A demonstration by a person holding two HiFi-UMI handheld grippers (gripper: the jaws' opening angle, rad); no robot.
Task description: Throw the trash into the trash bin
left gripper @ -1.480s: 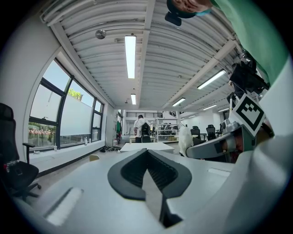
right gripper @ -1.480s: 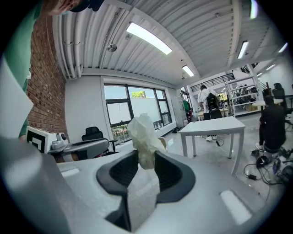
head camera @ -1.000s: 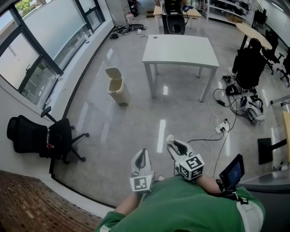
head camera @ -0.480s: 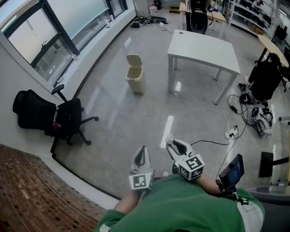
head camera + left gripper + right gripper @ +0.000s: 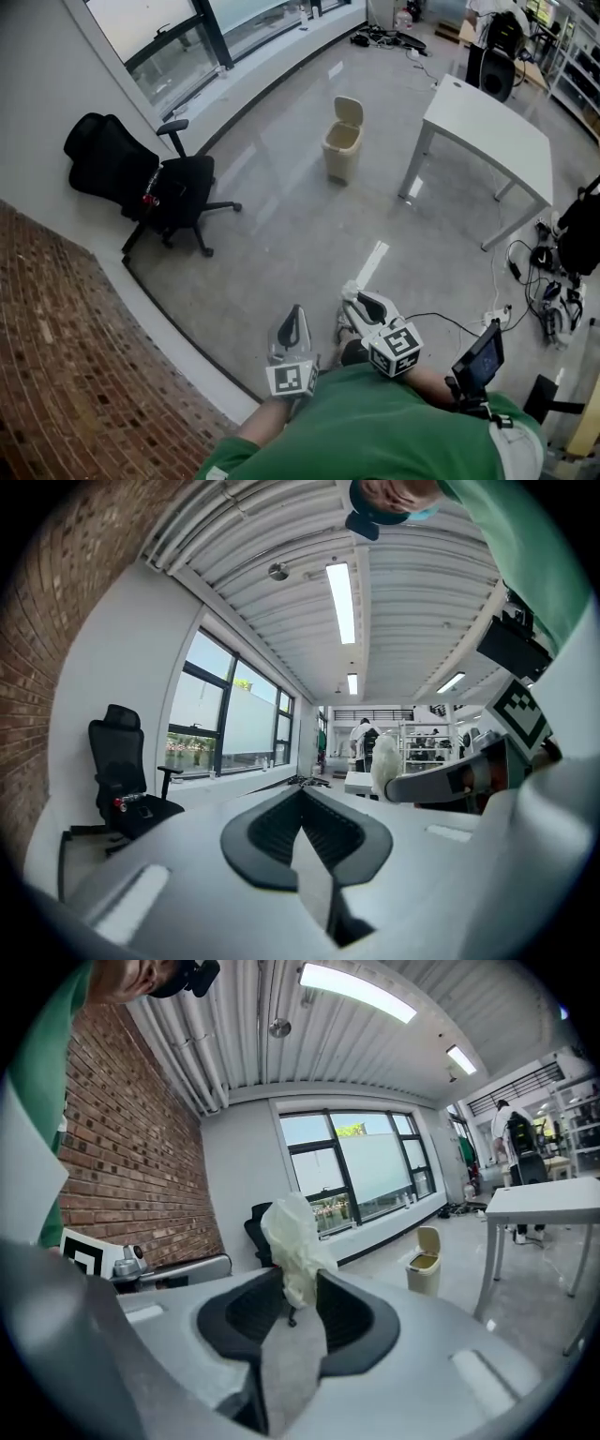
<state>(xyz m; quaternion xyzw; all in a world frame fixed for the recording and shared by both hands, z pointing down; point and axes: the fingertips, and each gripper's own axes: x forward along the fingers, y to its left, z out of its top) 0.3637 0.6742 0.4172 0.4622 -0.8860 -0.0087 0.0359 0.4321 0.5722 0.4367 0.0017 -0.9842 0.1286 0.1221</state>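
Head view: beige plastic trash bin (image 5: 342, 141) upright on the glossy grey floor (image 5: 281, 244), just beside a leg of the white rectangular table (image 5: 487, 131), hinged lid tipped up and open. Inside of the bin too small to make out. Same in the right gripper view, with the bin (image 5: 427, 1260) showing only a yellowish mouth under the raised lid. Well apart from both grippers, across open floor.

No lettering legible anywhere; only black-and-white square marker patterns on the cubes of the left gripper (image 5: 294, 317) and the right gripper (image 5: 352, 296).

Right gripper view: crumpled cream-white tissue paper (image 5: 292, 1232) pinched at its lower end between the dark pads of the right gripper (image 5: 298, 1283), jaws narrowed onto it, most of the wad sticking up past the tips. Seen from the head view as a pale lump (image 5: 350, 289) at those same tips.

Left gripper view: left gripper (image 5: 302, 799) with jaws pressed together tip to tip, a thin seam between the pads. Beyond it, black office chair (image 5: 122, 780) near the windows; in the head view, that chair (image 5: 155, 183) close to the red brick wall (image 5: 56, 356), well apart from the bin.
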